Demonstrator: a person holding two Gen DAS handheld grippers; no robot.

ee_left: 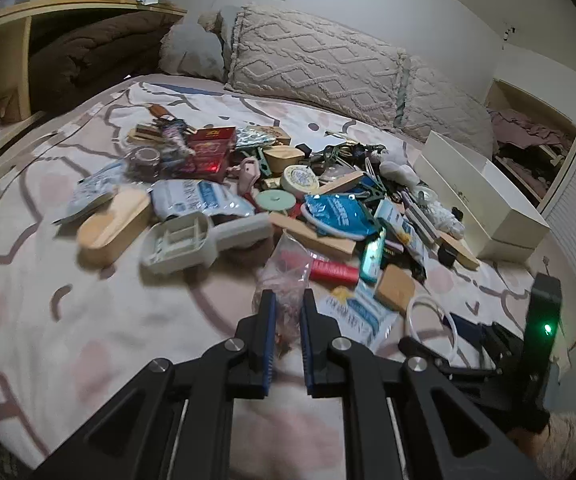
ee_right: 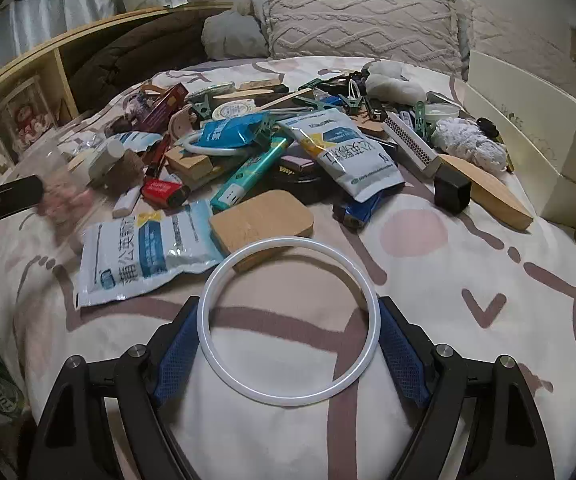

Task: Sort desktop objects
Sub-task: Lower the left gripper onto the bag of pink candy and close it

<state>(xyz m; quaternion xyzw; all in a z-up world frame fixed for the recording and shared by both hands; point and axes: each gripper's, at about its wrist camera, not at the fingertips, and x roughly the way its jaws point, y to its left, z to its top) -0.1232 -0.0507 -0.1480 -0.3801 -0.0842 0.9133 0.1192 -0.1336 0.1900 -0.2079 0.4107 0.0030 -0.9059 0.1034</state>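
white ring [ee_right: 290,322] flat on bed cover, spanning between right tongs' [ee_right: 290,312] spread blue pads, far edge at cork pad [ee_right: 261,216]; clear plastic bag [ee_left: 283,280] of small pinkish bits pinched upright in left tongs [ee_left: 288,300], blurred

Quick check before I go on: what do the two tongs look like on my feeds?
Both tongs, left and right, have matte black linkage arms with round silver pivot screws and blue textured pads on their fingers. The right unit, seen from the left camera, carries a black upright block with a green LED.
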